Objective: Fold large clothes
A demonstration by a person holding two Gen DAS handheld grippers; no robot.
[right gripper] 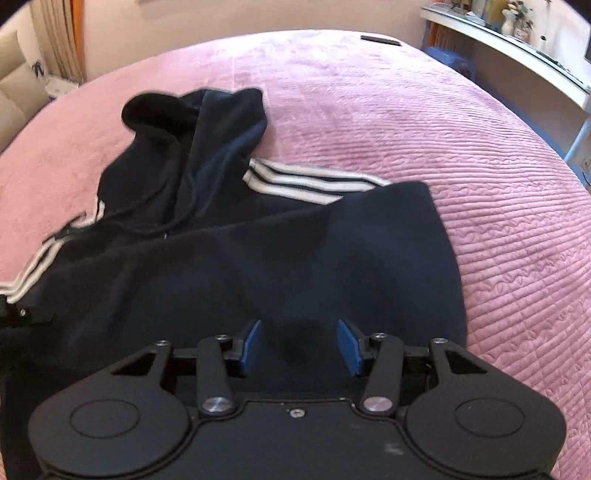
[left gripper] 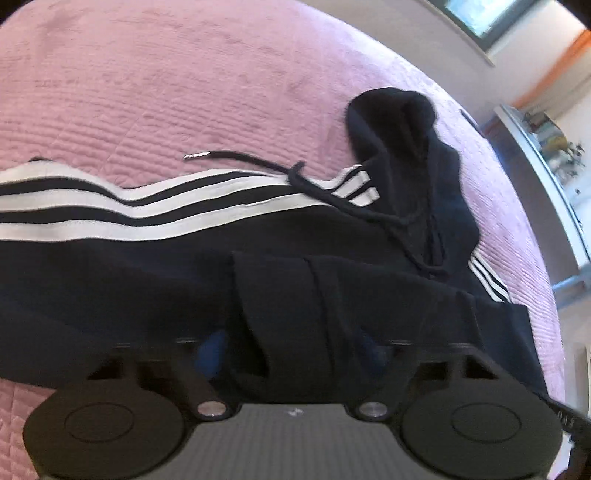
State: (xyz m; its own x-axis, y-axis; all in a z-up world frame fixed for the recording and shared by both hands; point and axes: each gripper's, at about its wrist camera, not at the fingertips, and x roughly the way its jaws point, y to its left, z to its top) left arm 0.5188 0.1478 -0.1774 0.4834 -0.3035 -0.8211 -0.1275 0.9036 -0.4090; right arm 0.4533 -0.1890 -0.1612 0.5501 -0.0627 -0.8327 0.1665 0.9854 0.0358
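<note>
A dark navy hoodie point(right gripper: 258, 258) with white sleeve stripes lies on a pink bedspread point(right gripper: 480, 166), hood point(right gripper: 177, 114) toward the far left. In the left wrist view the hoodie point(left gripper: 147, 280) fills the lower half, its striped sleeve point(left gripper: 147, 206) running left and its drawstring point(left gripper: 236, 157) lying on the cover. My left gripper point(left gripper: 295, 354) has a bunched fold of hoodie fabric between its blue pads point(left gripper: 212, 350); the pads are mostly hidden by cloth. My right gripper point(right gripper: 300, 347) is open just over the hoodie's near hem, blue pads point(right gripper: 253, 347) wide apart, nothing between them.
The pink bedspread point(left gripper: 147, 92) spreads wide around the hoodie. A white shelf with small items point(right gripper: 517, 48) runs along the right wall, with a blue object point(right gripper: 447, 59) below it. A curtain and beige chair point(right gripper: 22, 85) stand at far left. A window point(left gripper: 480, 14) is at upper right.
</note>
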